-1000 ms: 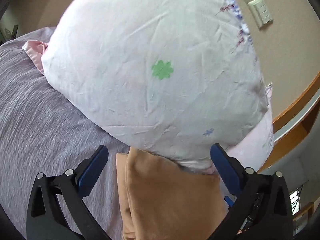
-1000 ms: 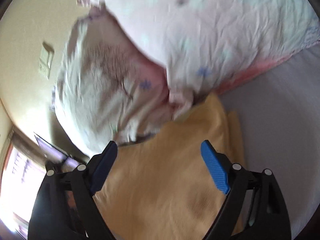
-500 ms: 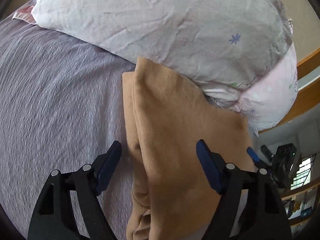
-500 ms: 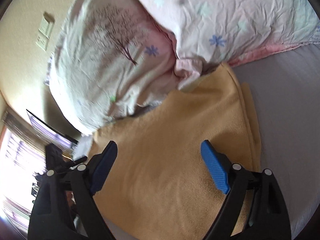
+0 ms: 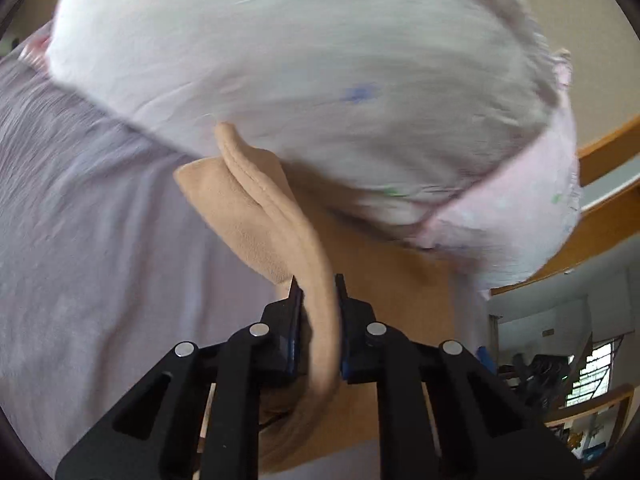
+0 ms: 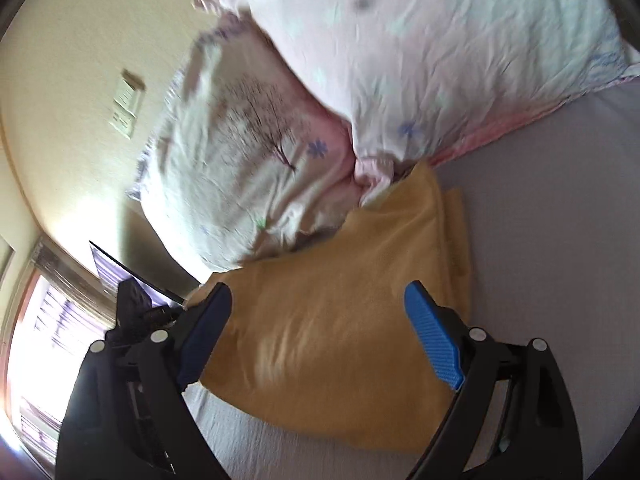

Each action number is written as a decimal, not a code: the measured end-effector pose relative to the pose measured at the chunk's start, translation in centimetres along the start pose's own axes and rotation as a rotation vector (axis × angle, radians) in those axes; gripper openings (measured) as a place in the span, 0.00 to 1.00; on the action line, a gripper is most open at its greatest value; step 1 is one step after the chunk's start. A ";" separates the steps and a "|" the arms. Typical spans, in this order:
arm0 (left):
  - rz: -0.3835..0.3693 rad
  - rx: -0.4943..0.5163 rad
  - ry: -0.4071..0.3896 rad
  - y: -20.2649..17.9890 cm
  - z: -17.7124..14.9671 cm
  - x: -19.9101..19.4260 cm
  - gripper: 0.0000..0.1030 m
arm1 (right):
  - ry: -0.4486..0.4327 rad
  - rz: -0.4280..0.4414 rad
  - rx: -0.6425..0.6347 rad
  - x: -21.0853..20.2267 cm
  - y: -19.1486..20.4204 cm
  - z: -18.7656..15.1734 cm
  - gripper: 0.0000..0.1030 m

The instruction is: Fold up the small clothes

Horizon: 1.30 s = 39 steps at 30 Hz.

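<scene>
A tan fleece garment (image 5: 256, 216) lies folded on the grey bed sheet (image 5: 80, 240), its far end against the pillows. My left gripper (image 5: 318, 284) is shut on the garment's near edge, which stands up as a ridge between the fingers. In the right wrist view the same garment (image 6: 340, 308) lies flat under my right gripper (image 6: 316, 304), which is open and empty, its blue pads to either side above the cloth.
Two white and pink flowered pillows (image 6: 420, 60) rest against the cream wall, close over the garment's far end. A light switch (image 6: 126, 110) is on the wall. A wooden headboard rail (image 5: 600, 152) runs at the right. A bright window (image 6: 36, 320) is at the left.
My left gripper has come down and shut on the garment's edge, lifting it into a ridge. My right gripper stays open over the garment, with the view shifted slightly.
</scene>
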<state>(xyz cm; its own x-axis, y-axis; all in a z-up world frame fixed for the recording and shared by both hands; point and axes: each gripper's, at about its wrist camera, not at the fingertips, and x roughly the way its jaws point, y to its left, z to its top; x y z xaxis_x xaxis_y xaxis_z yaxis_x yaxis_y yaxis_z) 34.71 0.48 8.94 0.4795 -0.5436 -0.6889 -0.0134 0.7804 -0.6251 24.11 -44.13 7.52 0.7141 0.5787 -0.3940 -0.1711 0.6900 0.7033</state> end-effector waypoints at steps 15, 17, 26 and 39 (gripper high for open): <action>-0.631 0.052 0.392 -20.6 -9.8 16.6 0.11 | -0.061 -0.074 0.128 -5.5 -6.8 0.4 0.89; -0.633 0.120 0.274 -19.6 -8.7 12.9 0.25 | -0.058 -0.067 0.126 -5.8 -6.9 0.8 0.88; -0.195 0.256 0.045 -8.5 -7.1 4.1 0.50 | 0.264 -0.016 -0.040 3.7 -0.3 -0.8 0.74; -0.180 0.166 0.103 -0.4 -7.9 3.4 0.54 | 0.356 -0.081 0.014 10.3 -1.6 -1.0 0.16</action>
<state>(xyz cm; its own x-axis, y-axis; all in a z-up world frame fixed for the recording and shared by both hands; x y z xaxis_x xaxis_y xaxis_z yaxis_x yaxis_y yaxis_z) 29.39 -4.11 3.88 0.3691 -0.7006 -0.6107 0.2122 0.7033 -0.6785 31.03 -38.82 1.76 0.4432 0.6394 -0.6283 -0.1131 0.7352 0.6684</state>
